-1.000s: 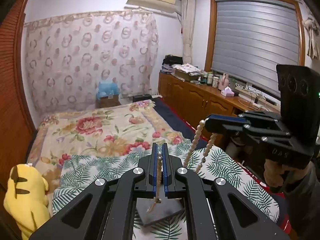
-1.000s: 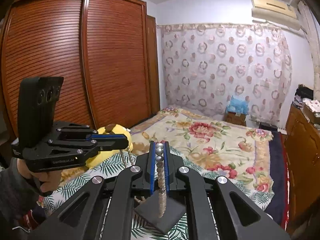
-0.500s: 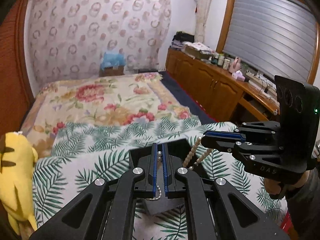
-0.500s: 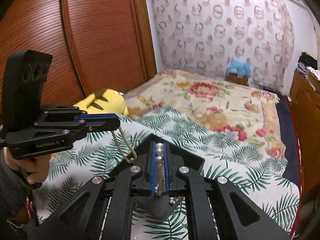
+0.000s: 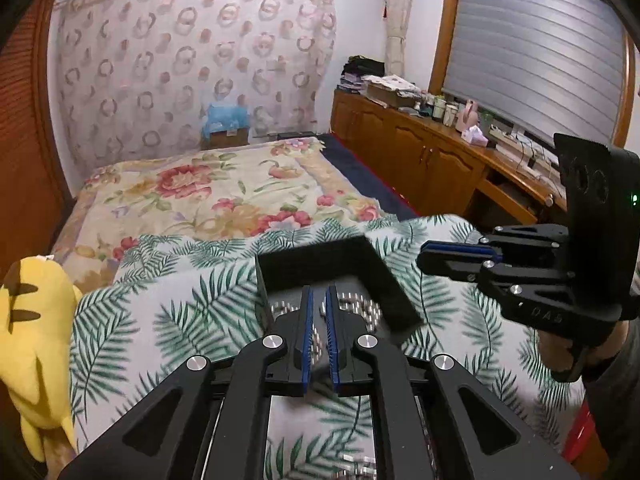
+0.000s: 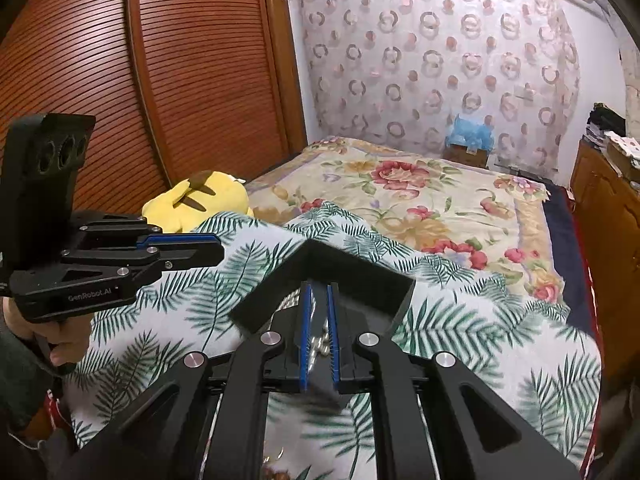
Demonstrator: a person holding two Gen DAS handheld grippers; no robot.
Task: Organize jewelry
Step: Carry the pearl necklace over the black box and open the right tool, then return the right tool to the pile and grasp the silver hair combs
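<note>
Bedroom around the bed
Yellow plush toy [image 5: 28,344] lies beside a palm-leaf cloth [image 5: 168,312]; floral bedspread [image 6: 420,196], wooden wardrobe [image 6: 140,80] behind.

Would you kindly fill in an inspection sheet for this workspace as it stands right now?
Surface: bed with a palm-leaf cloth laid over a floral quilt.
Job's things: black open box on the cloth; pearl necklace lying inside it.
Clutter: yellow plush toy at the bed's edge.
Grippers: left gripper nearly shut over the box, beads showing between its fingers, grip unclear; right gripper likewise nearly shut over the box with beads in the gap.
Cables: some wires on the wooden sideboard under the window.
Surroundings: patterned curtain, wooden wardrobe, closed blind.
</note>
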